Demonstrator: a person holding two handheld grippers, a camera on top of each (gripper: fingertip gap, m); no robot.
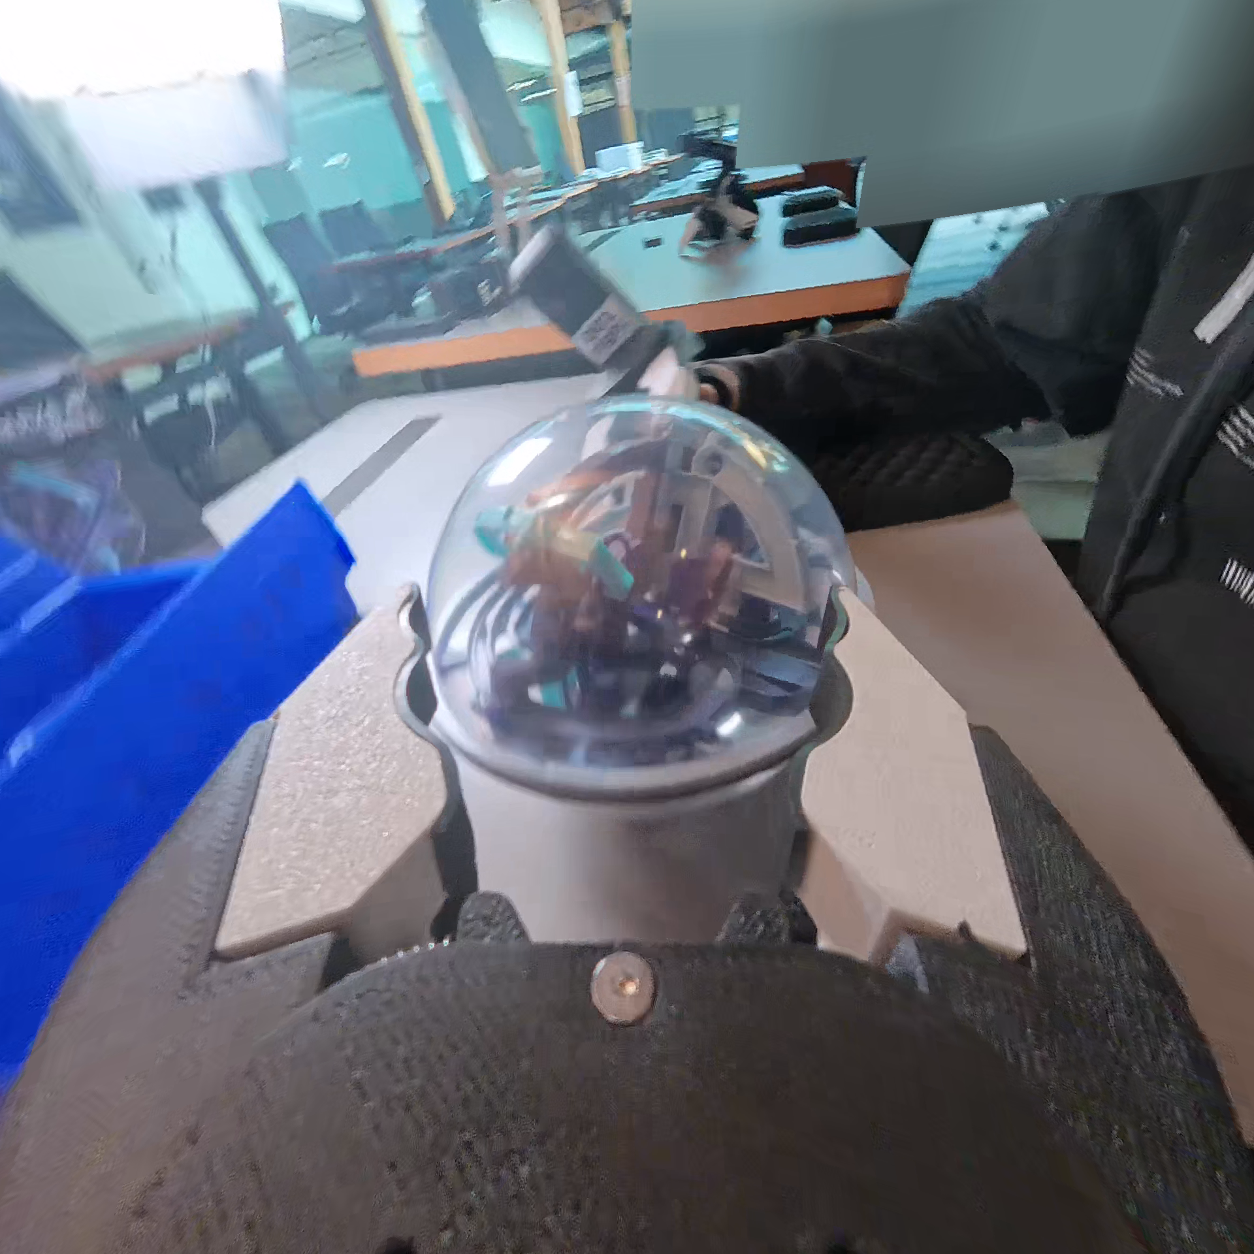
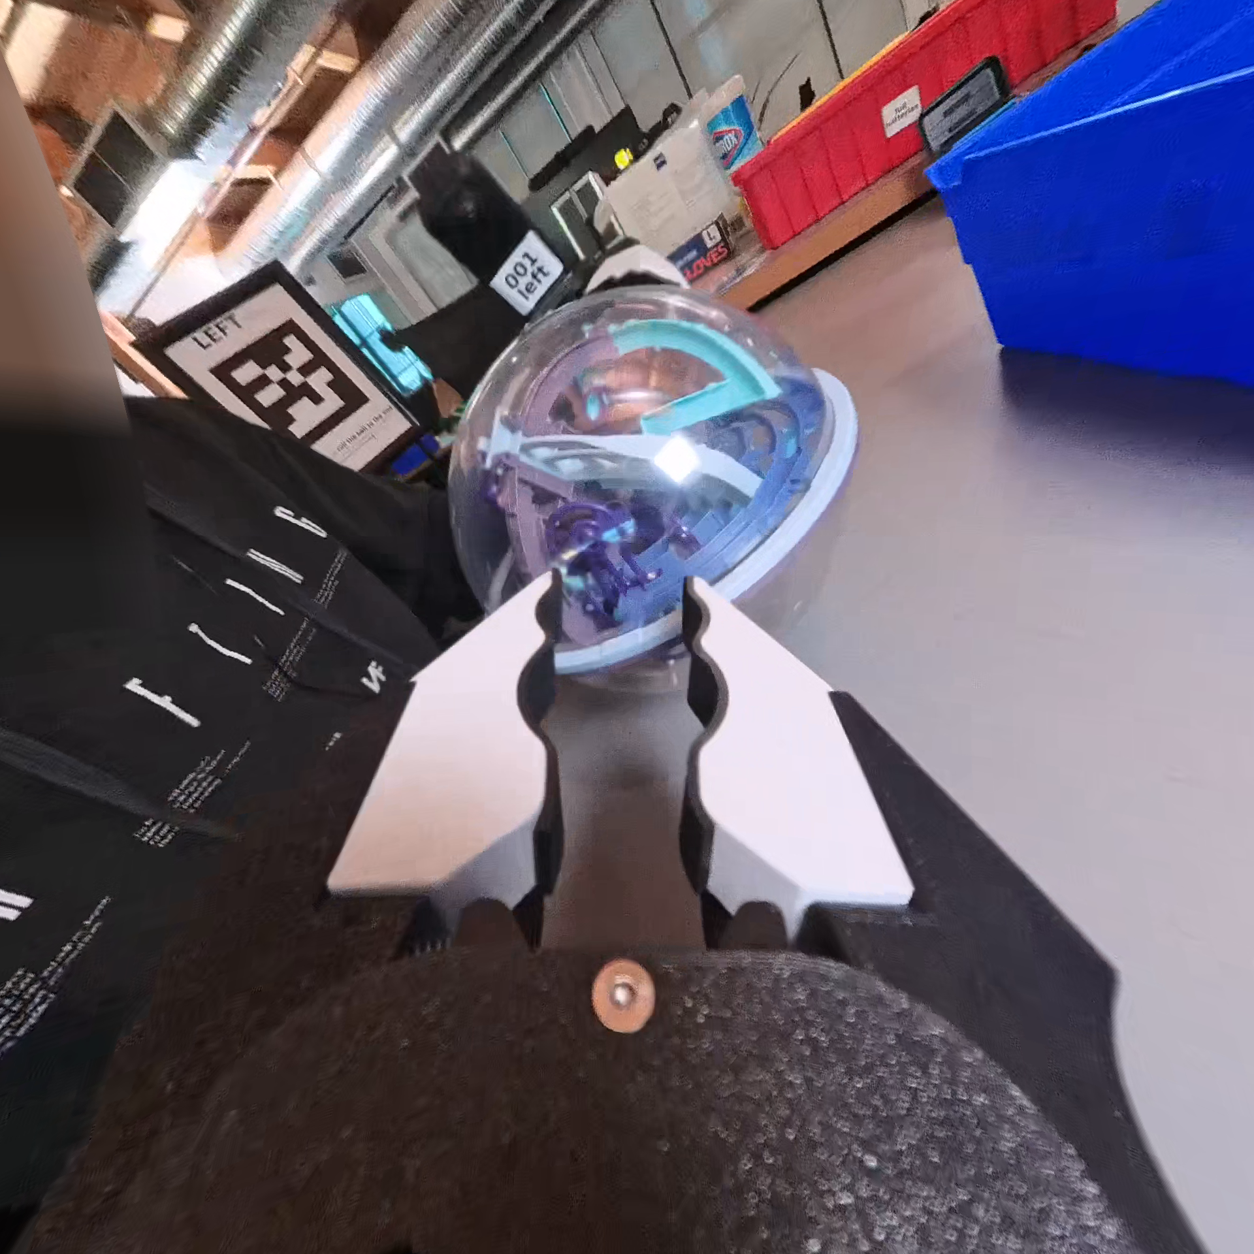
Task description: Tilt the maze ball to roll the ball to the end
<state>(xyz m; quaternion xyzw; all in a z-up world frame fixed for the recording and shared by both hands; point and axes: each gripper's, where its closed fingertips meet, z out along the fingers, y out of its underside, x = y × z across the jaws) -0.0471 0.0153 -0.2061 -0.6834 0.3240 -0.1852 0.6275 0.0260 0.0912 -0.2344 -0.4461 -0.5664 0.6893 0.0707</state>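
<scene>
1. Between the left claw's (image 1: pixel 628 651) wide-spread fingers sits the maze ball (image 1: pixel 638 583), a clear sphere; both pads (image 1: pixel 414 644) lie against its sides, so this claw pinches it, raised off the tabletop (image 1: pixel 984 611).
2. The left view is blurred by motion, so the coloured tracks inside the sphere smear together and the small ball inside cannot be picked out in either view.
3. The right claw (image 2: pixel 624 611) has its jaws narrowed, and its fingertips (image 2: pixel 699 604) reach the near side of the maze ball (image 2: pixel 644 475). Whether they press on the shell or only frame it cannot be told.
4. In the right view the left claw is mostly hidden behind the sphere; only a white fingertip and a marker board show.
5. Counted: one maze ball, two claws, one blue bin (image 2: pixel 1119 224) in each view, one red bin (image 2: pixel 882 142) farther off.
6. A dark sleeve (image 1: pixel 882 380) and black printed clothing (image 2: pixel 203 611) fill one side of each view.
7. The tabletop (image 2: pixel 950 543) is plain grey; the room behind is a workshop with desks, exposed ducts and wooden beams.
</scene>
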